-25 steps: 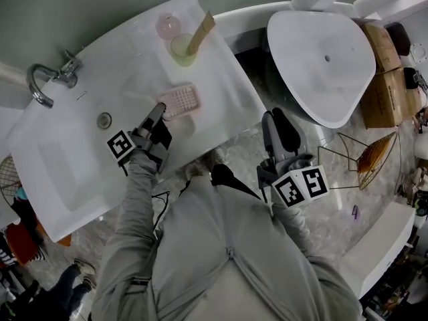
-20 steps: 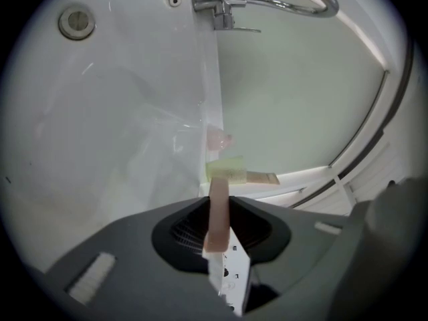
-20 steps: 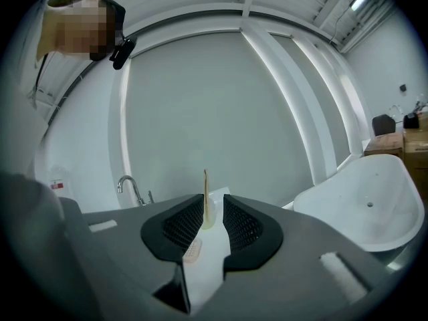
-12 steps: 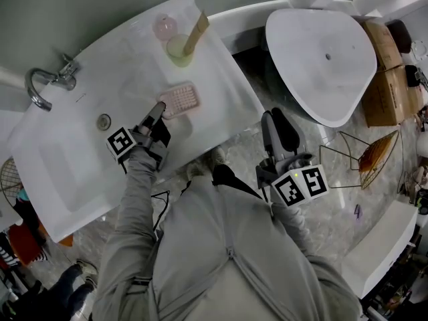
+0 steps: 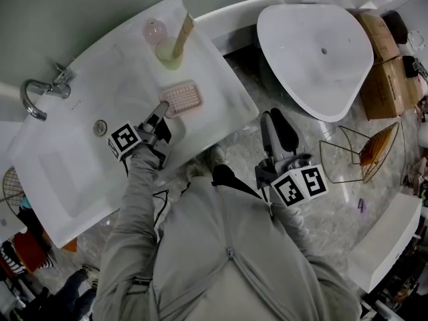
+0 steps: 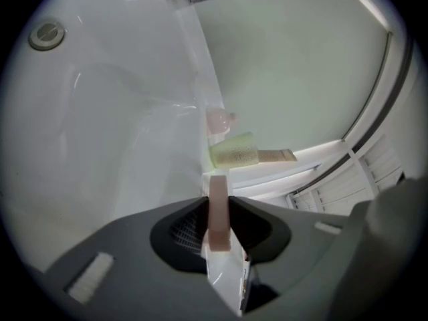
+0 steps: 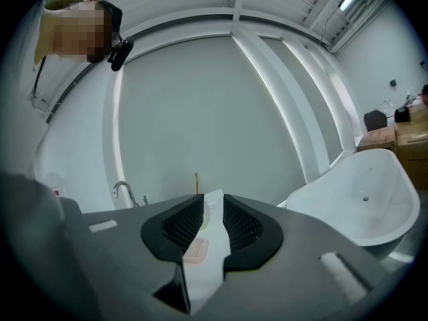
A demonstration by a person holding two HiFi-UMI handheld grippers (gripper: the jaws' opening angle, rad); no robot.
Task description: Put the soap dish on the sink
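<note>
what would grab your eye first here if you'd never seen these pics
The pink soap dish lies on the flat ledge of the white sink, and the left gripper has its jaws shut on the dish's near edge. A big white bathtub fills the upper right of the head view. Below it the right gripper hangs over the floor, jaws apart and empty.

No word, brand or number can be read; only black-and-white square markers (image 5: 124, 140) on the cubes of the left gripper (image 5: 162, 107) and right gripper (image 5: 277, 116)
</note>
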